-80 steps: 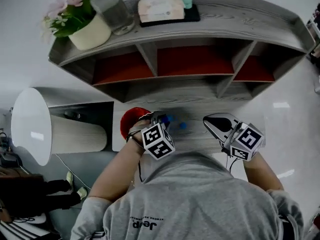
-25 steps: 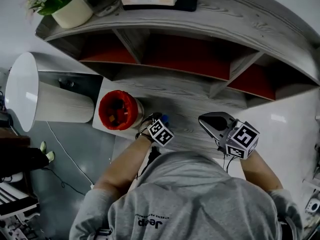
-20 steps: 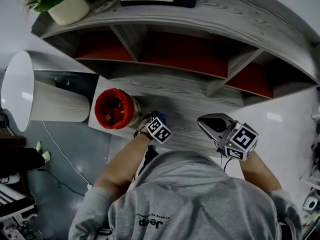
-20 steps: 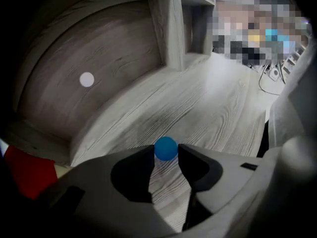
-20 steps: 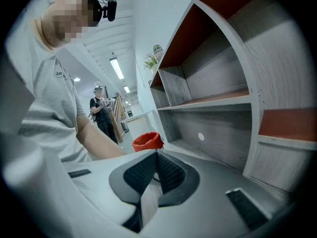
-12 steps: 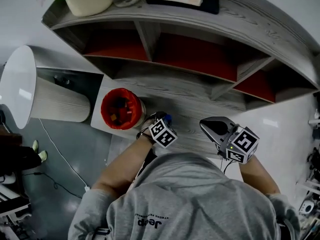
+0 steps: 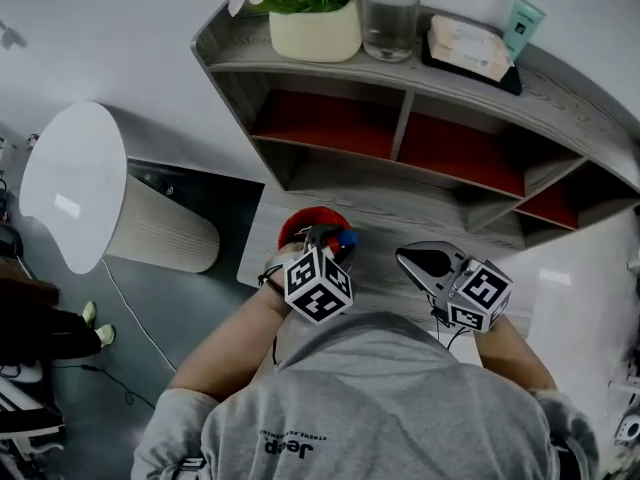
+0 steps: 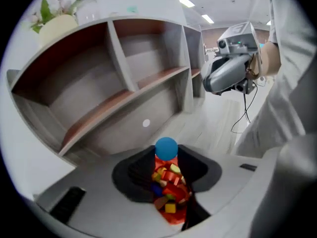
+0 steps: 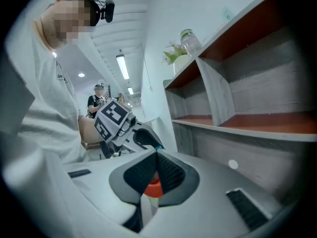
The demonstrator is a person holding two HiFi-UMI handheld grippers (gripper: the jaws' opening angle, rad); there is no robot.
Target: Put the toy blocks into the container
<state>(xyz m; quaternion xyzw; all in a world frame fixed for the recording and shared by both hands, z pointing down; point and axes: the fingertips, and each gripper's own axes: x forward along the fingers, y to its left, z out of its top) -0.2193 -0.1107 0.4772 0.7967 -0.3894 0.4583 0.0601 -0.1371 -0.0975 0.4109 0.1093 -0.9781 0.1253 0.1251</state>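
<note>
On grey shirt [image 7: 400,398], seemingly "Jeep" print [image 7: 287,446]

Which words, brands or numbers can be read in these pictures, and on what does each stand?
"Jeep": on the back of the person's grey shirt, seen upside down.
Small line of print beside it: too small to read.
Print on the flat packet and the teal tube: too blurred to read.

Shirt [image 7: 390,398]: grey, dark lettering.
Left gripper [image 7: 337,238]: black-white marker cube [image 7: 318,285] behind black fingers [image 8: 134,175].
Right gripper [image 7: 408,258]: grey shell, black cable [image 8: 245,110].
</note>
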